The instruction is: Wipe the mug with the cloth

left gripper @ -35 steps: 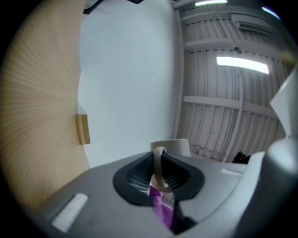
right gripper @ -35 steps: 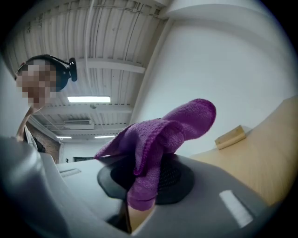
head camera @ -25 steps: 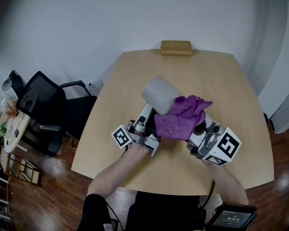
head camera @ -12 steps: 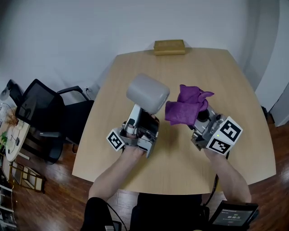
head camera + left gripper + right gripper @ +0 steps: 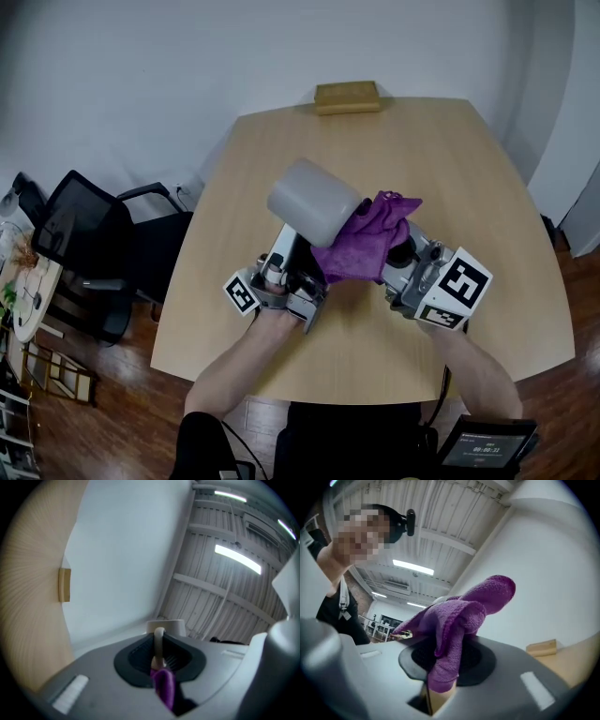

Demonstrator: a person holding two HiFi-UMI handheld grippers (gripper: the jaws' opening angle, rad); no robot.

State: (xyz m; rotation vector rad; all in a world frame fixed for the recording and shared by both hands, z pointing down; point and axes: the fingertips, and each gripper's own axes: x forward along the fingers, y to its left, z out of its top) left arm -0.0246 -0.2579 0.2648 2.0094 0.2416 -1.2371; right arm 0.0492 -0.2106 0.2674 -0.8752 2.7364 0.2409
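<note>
Left gripper (image 5: pixel 292 248) points steeply upward, its jaws clamped on the thin handle (image 5: pixel 159 641) of the pale grey mug (image 5: pixel 314 202). The mug is held tilted above the table (image 5: pixel 450 159), probably so that its wall stays free for wiping while the handle gives a firm hold. Right gripper (image 5: pixel 440 677) is closed on a bunched part of the purple cloth (image 5: pixel 361 246), with loose folds left proud of the jaws to serve as the pad. The cloth lies against the mug's right flank, and a fold reaches down beside the handle. Judgement: wiping stroke in hand, coverage cannot be told.
</note>
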